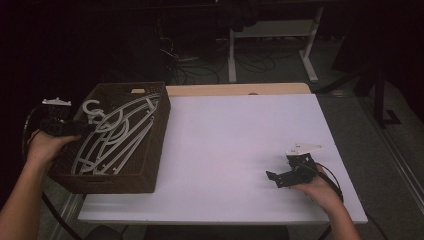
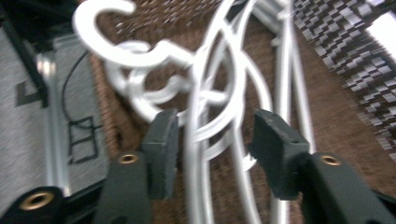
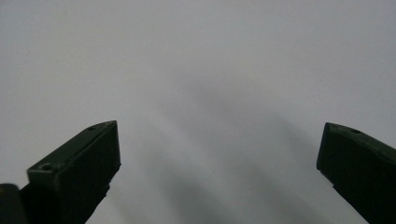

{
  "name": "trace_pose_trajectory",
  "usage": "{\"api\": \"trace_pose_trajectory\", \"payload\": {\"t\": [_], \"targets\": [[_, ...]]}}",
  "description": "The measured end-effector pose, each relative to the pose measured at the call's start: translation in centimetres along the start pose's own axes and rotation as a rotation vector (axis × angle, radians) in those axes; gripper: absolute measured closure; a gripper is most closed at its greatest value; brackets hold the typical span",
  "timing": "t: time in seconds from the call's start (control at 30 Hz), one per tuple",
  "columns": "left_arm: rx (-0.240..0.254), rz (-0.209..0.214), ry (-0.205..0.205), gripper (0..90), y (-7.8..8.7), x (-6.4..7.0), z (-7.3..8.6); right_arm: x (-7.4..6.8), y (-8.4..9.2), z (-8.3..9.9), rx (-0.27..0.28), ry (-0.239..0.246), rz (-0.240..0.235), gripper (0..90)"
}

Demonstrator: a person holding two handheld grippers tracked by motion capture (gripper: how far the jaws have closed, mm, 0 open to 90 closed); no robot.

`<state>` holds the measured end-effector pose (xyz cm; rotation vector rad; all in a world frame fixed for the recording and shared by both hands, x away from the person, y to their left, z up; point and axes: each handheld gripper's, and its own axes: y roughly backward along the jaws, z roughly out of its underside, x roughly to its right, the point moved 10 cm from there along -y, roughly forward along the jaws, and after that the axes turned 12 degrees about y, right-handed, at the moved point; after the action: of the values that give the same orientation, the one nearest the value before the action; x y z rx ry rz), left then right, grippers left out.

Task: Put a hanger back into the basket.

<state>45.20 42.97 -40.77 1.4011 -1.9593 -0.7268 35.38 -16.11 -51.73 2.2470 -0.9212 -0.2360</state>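
A dark woven basket [image 1: 150, 150] stands on the left end of the white table [image 1: 240, 150] and holds several white plastic hangers [image 1: 120, 130], hooks toward its left wall. My left gripper [image 1: 86, 128] reaches over that left wall above the hooks. In the left gripper view its jaws [image 2: 215, 126] stand apart with the thin arms of the hangers [image 2: 219, 93] running between them, and the pads do not clamp them. My right gripper [image 1: 274, 177] rests low over the table at the front right. Its jaws [image 3: 219, 135] are wide open over bare white surface [image 3: 196, 56].
A wooden strip [image 1: 240, 89] edges the far side of the table. Behind it are white desk legs [image 1: 310, 45] and loose cables [image 1: 190, 65] on the dark floor. The basket's woven wall [image 2: 345, 51] and grey floor [image 2: 23, 116] flank the left gripper.
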Motion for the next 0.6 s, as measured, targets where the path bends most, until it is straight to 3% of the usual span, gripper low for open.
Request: {"api": "trace_pose_trajectory", "payload": {"t": [0.2, 0.23, 0.27, 0.47, 0.6], "targets": [[0.057, 0.132, -0.028, 34.9, 0.4, 4.0, -0.5, 0.1, 0.2, -0.4, 0.009, 0.01, -0.001, 0.0], [0.057, 0.132, -0.028, 32.6, 0.4, 4.0, -0.5, 0.1, 0.2, -0.4, 0.009, 0.01, -0.001, 0.0], [0.08, 0.173, -0.039, 32.6, 0.5, 5.5, -0.6, 0.1, 0.3, -0.5, 0.014, 0.009, -0.001, 0.0], [0.113, 0.324, -0.09, 24.5, 0.7, 10.9, -0.2, 0.1, 1.2, -1.9, 0.04, 0.026, -0.014, 0.0], [0.117, 0.401, -0.152, 20.8, 0.8, 14.8, 0.5, -0.1, 1.9, -3.1, 0.062, 0.039, -0.023, 0.0]]}}
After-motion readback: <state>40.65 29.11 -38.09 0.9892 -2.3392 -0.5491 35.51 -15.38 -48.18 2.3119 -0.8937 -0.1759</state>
